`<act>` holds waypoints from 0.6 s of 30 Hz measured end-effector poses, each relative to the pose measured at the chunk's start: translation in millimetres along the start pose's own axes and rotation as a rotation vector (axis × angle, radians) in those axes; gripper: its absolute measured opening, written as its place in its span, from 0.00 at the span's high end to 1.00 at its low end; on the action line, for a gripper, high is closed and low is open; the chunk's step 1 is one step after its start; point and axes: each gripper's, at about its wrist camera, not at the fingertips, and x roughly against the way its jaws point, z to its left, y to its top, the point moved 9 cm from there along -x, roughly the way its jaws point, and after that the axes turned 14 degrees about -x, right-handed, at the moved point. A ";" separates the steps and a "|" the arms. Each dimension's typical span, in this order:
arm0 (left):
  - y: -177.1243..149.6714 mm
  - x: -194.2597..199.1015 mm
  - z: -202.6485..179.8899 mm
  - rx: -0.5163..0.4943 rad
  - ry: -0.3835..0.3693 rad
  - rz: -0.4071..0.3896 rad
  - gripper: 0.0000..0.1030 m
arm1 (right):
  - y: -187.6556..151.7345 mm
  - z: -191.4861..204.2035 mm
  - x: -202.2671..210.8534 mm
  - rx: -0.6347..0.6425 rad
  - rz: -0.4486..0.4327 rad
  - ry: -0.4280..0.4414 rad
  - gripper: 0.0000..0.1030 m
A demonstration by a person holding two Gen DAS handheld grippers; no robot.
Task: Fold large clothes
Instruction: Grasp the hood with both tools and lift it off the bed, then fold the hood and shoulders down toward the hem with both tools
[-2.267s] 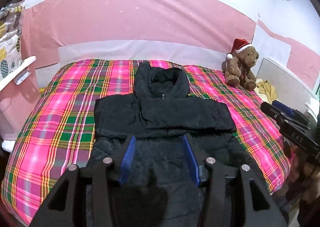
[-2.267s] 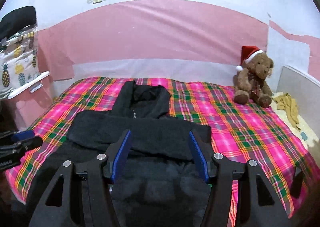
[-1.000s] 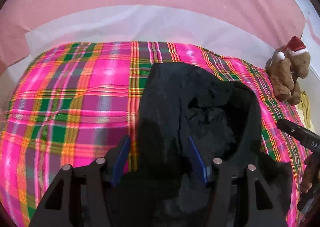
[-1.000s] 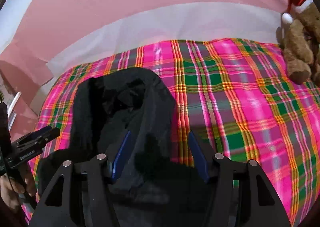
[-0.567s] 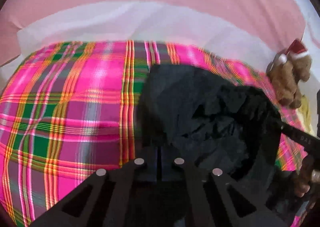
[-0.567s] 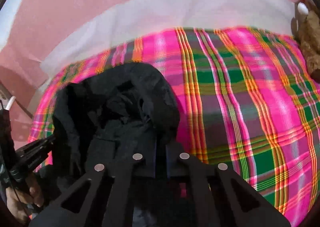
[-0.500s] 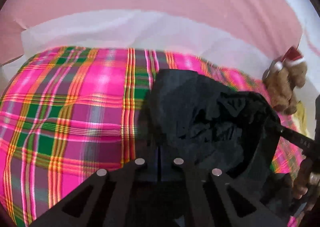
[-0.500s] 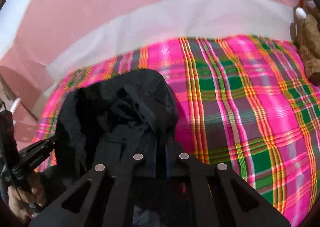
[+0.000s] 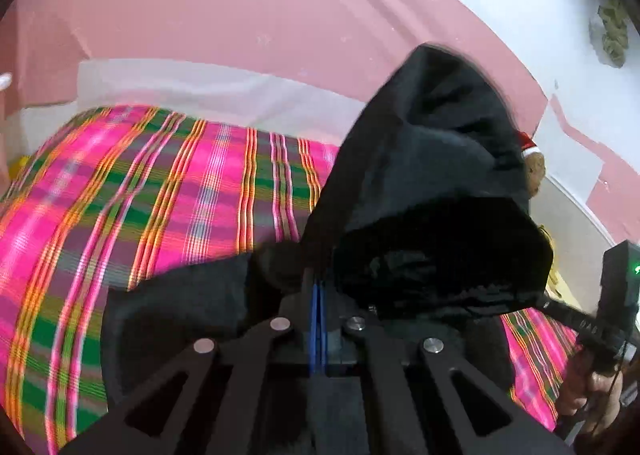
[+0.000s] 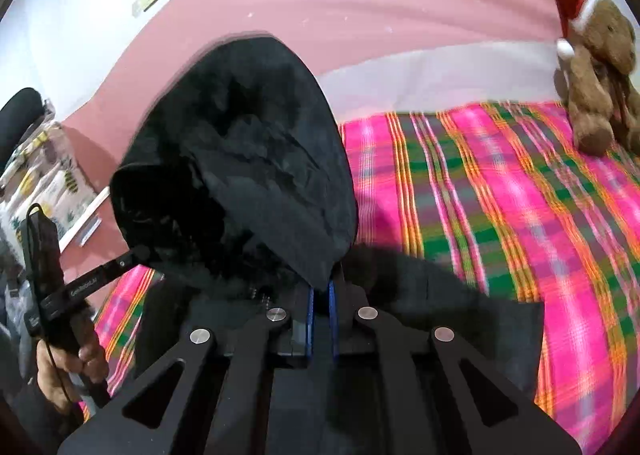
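Both grippers, left gripper (image 9: 318, 287) and right gripper (image 10: 320, 291), are clenched on the hood of the black hooded fleece jacket (image 9: 432, 183), lifted above the pink-green plaid bedcover (image 9: 160, 191); the gripper lettering is perhaps too blurred to read.

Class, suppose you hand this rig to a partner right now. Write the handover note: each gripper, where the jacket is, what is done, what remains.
Left gripper: shut on the black jacket at its hood's edge.
Right gripper: shut on the hood's other side.
Jacket: hood lifted off the plaid bedspread; body lies on the bed below. Teddy bear sits at the far corner, clear of it.
Done: both grips taken, hood raised.
Left: lay the hood onto the body, then likely fold the rest.
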 end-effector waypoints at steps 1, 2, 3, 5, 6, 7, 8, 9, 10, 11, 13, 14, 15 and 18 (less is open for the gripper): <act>-12.3 5.2 -0.3 0.007 0.002 0.007 0.99 | -14.9 -4.1 3.2 0.002 0.013 -0.006 0.95; -23.5 9.1 0.0 0.016 0.006 0.016 0.99 | -25.8 -7.5 5.9 0.001 0.023 -0.007 0.95; -34.4 12.0 0.5 0.024 0.009 0.030 0.99 | -40.6 -12.4 7.4 -0.003 0.042 -0.013 0.95; -57.2 15.0 2.5 0.044 0.016 0.070 0.99 | -63.0 -22.5 8.6 -0.012 0.080 -0.023 0.95; -65.7 16.3 3.2 0.050 0.022 0.088 0.99 | -73.5 -25.1 8.7 -0.014 0.099 -0.024 0.95; -74.3 18.5 5.5 0.053 0.034 0.105 0.99 | -83.3 -28.5 7.5 -0.014 0.118 -0.032 0.95; -81.1 20.7 7.5 0.052 0.041 0.117 0.99 | -92.0 -32.2 6.8 -0.011 0.137 -0.046 0.94; -87.8 25.7 8.9 0.053 0.047 0.126 0.99 | -100.9 -35.3 7.1 -0.007 0.158 -0.059 0.94; -93.8 30.3 10.2 0.052 0.055 0.136 0.99 | -108.9 -38.6 9.2 -0.006 0.178 -0.066 0.94; -100.2 37.2 11.4 0.047 0.067 0.147 0.99 | -113.5 -42.7 11.0 -0.008 0.192 -0.070 0.94; -108.5 51.6 15.3 0.048 0.084 0.151 0.98 | -120.5 -51.1 19.9 -0.017 0.203 -0.080 0.89; -109.7 58.7 16.8 0.053 0.085 0.148 0.98 | -122.5 -53.6 26.2 -0.023 0.199 -0.084 0.87; -108.8 65.7 18.2 0.056 0.091 0.142 0.98 | -121.9 -56.1 31.4 -0.032 0.190 -0.083 0.86; -92.7 81.9 17.2 0.054 0.084 0.091 0.97 | -112.2 -52.7 49.4 -0.070 0.157 -0.059 0.82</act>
